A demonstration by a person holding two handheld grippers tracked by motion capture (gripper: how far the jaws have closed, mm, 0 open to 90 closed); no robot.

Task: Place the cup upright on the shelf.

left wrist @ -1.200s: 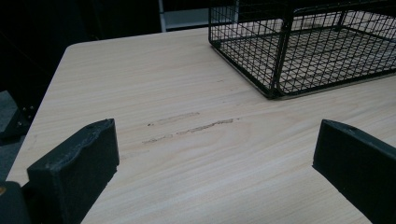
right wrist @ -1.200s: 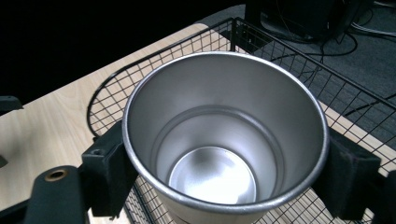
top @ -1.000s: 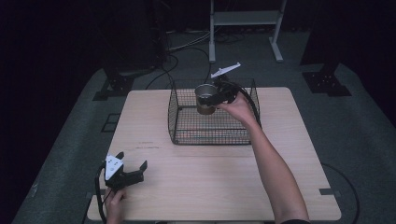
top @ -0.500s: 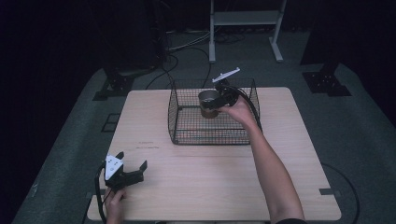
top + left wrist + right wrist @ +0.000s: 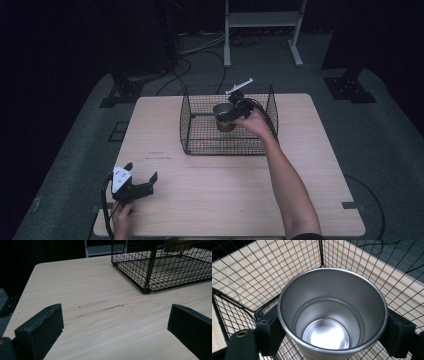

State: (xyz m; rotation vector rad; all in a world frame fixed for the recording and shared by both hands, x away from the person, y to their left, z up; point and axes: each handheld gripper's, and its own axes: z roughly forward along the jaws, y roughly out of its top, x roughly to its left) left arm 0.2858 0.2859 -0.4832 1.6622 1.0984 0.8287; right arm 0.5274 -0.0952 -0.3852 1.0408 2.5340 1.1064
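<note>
A shiny, empty metal cup point(image 5: 221, 120) hangs upright inside the black wire basket point(image 5: 186, 135) at the back middle of the wooden table point(image 5: 225, 195). My right gripper point(image 5: 226, 117) reaches in over the basket's rim from the right, shut on the cup. In the right gripper view the two black jaws press on either side of the cup point(image 5: 332, 315), with the basket mesh point(image 5: 249, 270) around and under it. My left gripper point(image 5: 141, 171) rests on the table at the front left, open, with nothing between its jaws. The basket's near corner point(image 5: 150, 270) lies ahead of my left gripper point(image 5: 115, 325).
Faint scuff marks point(image 5: 100, 307) cross the tabletop between the left gripper and the basket. Beyond the table, a white metal stand point(image 5: 260, 20) and cables point(image 5: 190, 55) are on the dark floor. Black stand feet point(image 5: 125, 90) flank the table's back corners.
My right hand has sunk with the cup, bringing it from above the basket's rim down into the basket. The left gripper has stayed put.
</note>
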